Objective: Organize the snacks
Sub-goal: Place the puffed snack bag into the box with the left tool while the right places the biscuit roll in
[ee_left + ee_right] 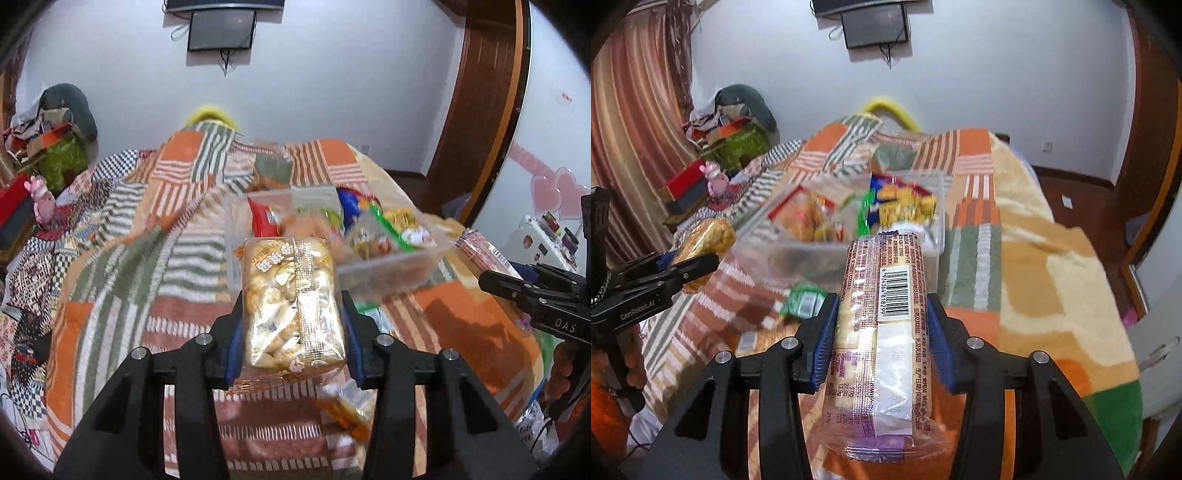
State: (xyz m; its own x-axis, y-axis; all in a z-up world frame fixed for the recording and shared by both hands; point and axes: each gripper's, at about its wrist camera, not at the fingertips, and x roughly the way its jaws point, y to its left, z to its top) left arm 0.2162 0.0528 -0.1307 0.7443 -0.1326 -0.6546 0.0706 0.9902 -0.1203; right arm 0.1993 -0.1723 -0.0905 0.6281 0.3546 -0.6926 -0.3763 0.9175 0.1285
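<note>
In the left wrist view my left gripper (293, 301) is shut on a clear packet of golden pastries (291, 295), held above the patchwork bedspread. Just beyond it stands a clear plastic bin (391, 275) filled with mixed snack packets. In the right wrist view my right gripper (882, 306) is shut on a long packet of crackers (886, 332) with a barcode label, lifted off the bed in front of the same bin (790, 258). Each gripper shows in the other's view: the left gripper (687, 271) with its golden packet (709, 234), the right gripper (491, 282) at the right edge.
Loose packets lie on the bedspread: a green one (803, 301) near the bin and an orange one (347, 410) under the left gripper. Boxes and clutter (48, 147) pile up at the bed's left side. A wooden door frame (480, 110) stands at right.
</note>
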